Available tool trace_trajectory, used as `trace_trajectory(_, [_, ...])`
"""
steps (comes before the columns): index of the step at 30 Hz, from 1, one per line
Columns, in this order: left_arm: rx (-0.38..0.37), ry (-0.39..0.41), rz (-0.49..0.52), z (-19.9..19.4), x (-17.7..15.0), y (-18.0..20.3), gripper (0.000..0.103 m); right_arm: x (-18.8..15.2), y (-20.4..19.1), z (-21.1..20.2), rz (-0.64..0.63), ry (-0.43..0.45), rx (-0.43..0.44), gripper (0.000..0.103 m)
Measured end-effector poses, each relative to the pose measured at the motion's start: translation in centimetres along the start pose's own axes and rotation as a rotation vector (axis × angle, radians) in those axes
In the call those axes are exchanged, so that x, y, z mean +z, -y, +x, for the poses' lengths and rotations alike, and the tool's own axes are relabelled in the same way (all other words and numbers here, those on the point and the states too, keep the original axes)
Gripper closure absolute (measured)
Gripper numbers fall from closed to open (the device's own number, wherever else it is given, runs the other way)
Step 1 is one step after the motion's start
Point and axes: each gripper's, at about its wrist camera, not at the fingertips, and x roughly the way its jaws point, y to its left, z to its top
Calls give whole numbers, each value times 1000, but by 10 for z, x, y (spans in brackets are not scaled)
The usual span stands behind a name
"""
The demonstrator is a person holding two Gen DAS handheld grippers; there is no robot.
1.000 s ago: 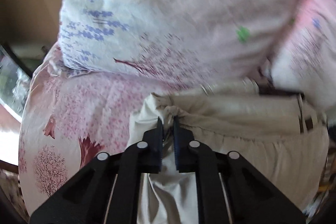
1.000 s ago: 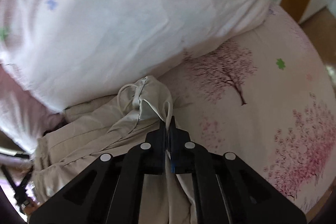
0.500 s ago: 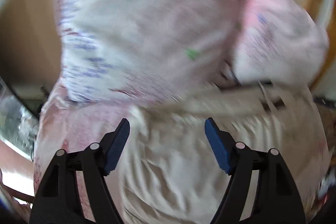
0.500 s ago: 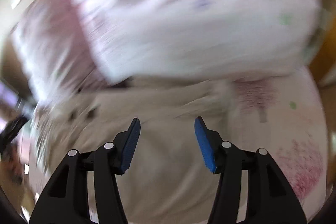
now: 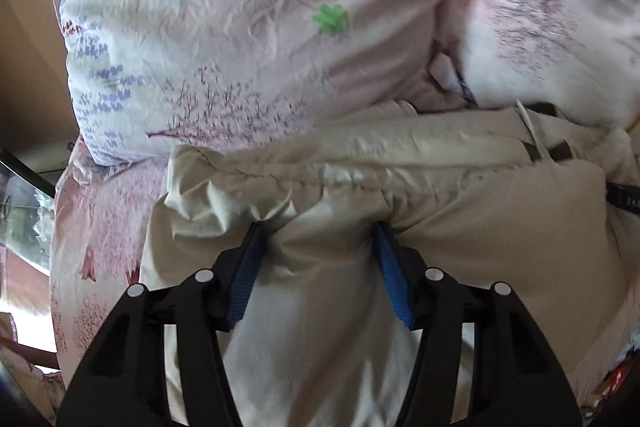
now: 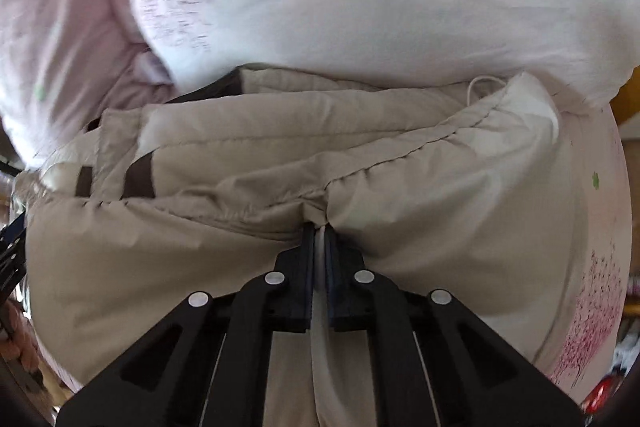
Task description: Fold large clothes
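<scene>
Two grippers are down on the beige garment (image 5: pixel 460 211), which lies flat on the flowery bed sheet (image 5: pixel 100 235), with its far edge tucked just under the big pillows (image 5: pixel 248 27). My right gripper (image 6: pixel 319 231) is pinched tight on a little ridge of the cloth by the gathered seam. My left gripper (image 5: pixel 318 231) has its jaws closing, with a hump of cloth between the blue pads (image 5: pixel 390 279), and I cannot tell if they press it yet. To do this well, I think I should wait until the left side bites as firmly as the right. Both grips should sit on the same seam line, so the fold comes out straight. Then I should lift both sides together, gently, so the cloth does not slip or drag under the pillows
</scene>
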Motion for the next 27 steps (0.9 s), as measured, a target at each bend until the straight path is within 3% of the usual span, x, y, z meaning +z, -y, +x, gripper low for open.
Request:
trace_trajectory(4, [-22, -12, -49, -4, 1, -6, 47, 1, -1, -4, 12, -10, -7, 96])
trace_trajectory(6, [-43, 14, -54, -17, -9, -14, 45, -9, 7, -24, 19, 42, 24, 88])
trace_trajectory(7, [-45, 27, -56, -25, -15, -18, 38, -18, 14, -37, 31, 84, 36, 84])
trace_trajectory(11, [-91, 71, -82, -53, -47, -31, 30, -57, 39, -70, 101, 190, 61, 83])
trace_trajectory(13, [-96, 74, -80, -56, -57, -33, 28, -70, 49, -61, 131, 164, 47, 83])
trace_trajectory(15, [-61, 26, -76, -42, -58, -31, 28, -76, 60, -38, 163, 95, 30, 83])
trace_trajectory(18, [-81, -10, -134, -30, -54, -35, 28, -75, 76, -33, 218, 66, 73, 83])
trace_trajectory(19, [-123, 1, -175, -37, -55, -41, 30, -77, 80, -40, 241, 76, 98, 77])
trace_trajectory(22, [-198, 55, -229, -60, -68, -56, 27, -110, 109, -73, 336, 193, 180, 32])
trace_trajectory(23, [-226, 68, -264, -68, -80, -67, 23, -124, 120, -81, 374, 225, 187, 25])
trace_trajectory(25, [-272, 74, -348, -77, -105, -86, 20, -148, 141, -85, 465, 254, 201, 25])
trace_trajectory(27, [-306, 60, -453, -78, -133, -105, 19, -180, 173, -76, 632, 226, 272, 25])
